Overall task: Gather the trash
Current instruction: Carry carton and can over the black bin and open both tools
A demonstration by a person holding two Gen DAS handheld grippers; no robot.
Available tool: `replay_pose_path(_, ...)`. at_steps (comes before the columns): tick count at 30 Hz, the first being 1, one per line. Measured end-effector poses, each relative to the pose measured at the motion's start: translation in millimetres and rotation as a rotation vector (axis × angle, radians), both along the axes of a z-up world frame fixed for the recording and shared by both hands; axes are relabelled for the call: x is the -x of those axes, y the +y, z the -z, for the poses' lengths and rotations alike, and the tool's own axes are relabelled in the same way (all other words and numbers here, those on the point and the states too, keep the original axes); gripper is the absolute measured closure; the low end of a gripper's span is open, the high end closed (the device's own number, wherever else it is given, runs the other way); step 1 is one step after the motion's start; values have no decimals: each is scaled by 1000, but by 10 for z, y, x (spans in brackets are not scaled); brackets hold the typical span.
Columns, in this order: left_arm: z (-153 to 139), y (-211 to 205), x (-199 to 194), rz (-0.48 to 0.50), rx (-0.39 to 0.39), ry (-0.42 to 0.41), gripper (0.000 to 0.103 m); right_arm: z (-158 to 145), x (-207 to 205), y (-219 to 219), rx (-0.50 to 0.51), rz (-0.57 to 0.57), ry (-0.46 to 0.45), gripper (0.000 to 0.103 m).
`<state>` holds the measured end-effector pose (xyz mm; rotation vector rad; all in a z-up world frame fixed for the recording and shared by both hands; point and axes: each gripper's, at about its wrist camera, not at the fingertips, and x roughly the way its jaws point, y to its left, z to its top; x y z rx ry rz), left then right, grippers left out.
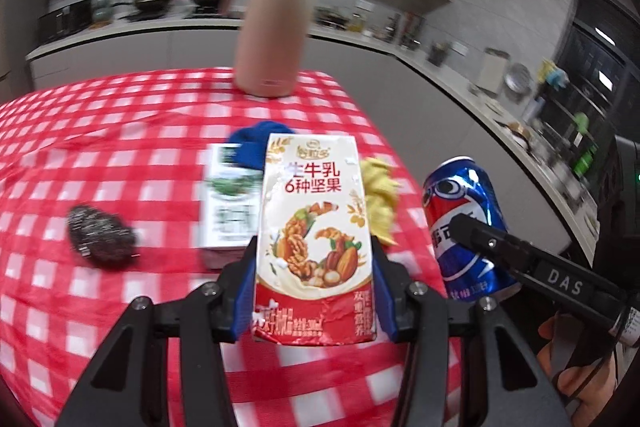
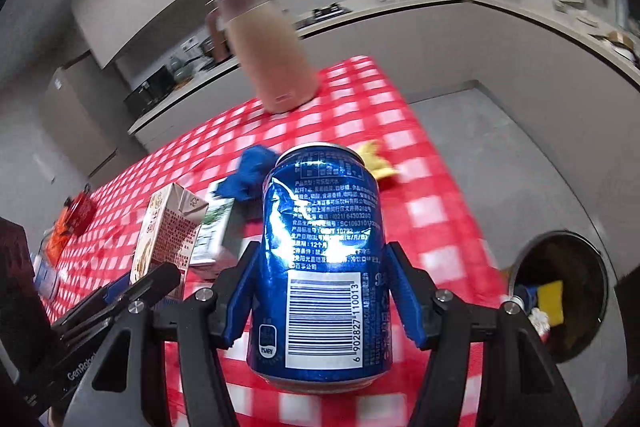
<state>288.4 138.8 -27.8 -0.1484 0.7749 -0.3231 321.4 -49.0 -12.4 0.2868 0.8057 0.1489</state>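
Observation:
My left gripper [image 1: 314, 267] is shut on a red and white nut-milk carton [image 1: 314, 227], held upright above the checked table. The same carton [image 2: 166, 231] shows at the left of the right wrist view. My right gripper [image 2: 320, 275] is shut on a dented blue cola can [image 2: 320, 259], also upright; that can [image 1: 464, 223] appears to the right in the left wrist view with a black finger across it. A green and white carton [image 1: 230, 203] stands on the cloth behind the held one. Beyond lie a blue cloth [image 1: 256, 143] and a yellow crumpled scrap [image 1: 380, 195].
A pink thermos jug [image 1: 272, 31] stands at the table's far edge. A dark steel scourer [image 1: 100, 231] lies at left. A round bin [image 2: 560, 291] with a yellow sponge inside sits on the floor to the right of the red checked tablecloth [image 2: 432, 195]. Kitchen counters run behind.

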Motion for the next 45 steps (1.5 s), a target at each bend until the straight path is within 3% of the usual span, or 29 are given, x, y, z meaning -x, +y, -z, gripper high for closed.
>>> replay_pose_path(8,56,-473,35,134,6,9,52,66,321,-484,2,149,23,40)
replay_pose_path(17,56,-1238,202,195,-4,1,52,118,554,-1144,-18,199,24,40)
replay_pose_path(26,208,-2372,267,177,21,45,52,257,629,-2431,-12,188,59,40)
replay_pose_path(35,667,-3141,207,179,-6,139,52,774,512,-3423,-5,197,158,40)
replay_pose_path(45,1317,-3449,50,99,-94,283,52,1510,186,-3688,-28,94,280,39)
